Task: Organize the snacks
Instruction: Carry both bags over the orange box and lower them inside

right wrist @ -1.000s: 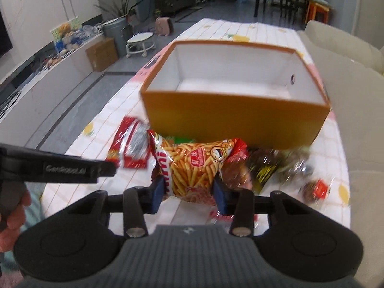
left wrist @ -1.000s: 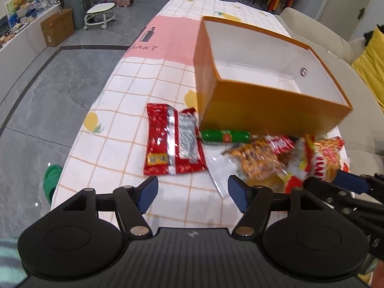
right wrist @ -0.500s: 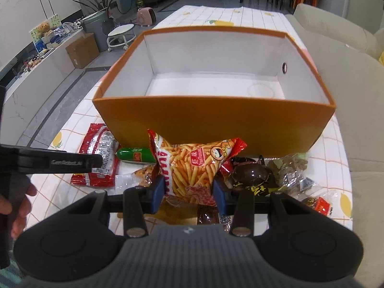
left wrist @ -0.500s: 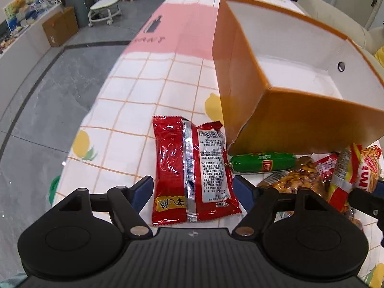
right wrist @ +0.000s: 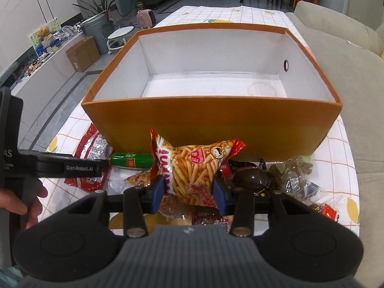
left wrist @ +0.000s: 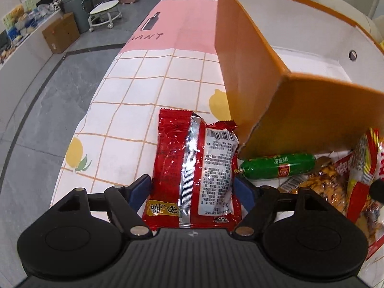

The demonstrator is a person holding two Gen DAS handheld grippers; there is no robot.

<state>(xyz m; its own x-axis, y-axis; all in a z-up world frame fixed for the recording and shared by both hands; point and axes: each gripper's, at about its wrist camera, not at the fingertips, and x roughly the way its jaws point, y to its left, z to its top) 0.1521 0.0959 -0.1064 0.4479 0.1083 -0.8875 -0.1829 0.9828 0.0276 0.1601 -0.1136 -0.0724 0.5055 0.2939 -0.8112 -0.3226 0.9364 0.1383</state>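
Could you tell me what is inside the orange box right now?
The orange box shows only bare white walls and floor, with no snacks in it. Its near wall hides the front strip of the floor.

1. Even, bright indoor light is filling both views; no single source is showing.
2. Glare is streaking the foil seam of the red snack packet [left wrist: 192, 168].
3. The orange box [right wrist: 211, 122] is casting a soft shadow onto the checked tablecloth [left wrist: 144, 91] at its base.
4. Fisheye distortion is bending the floor lines and darkening the corners.
5. Slight blur is softening the box's far rim in the left wrist view.
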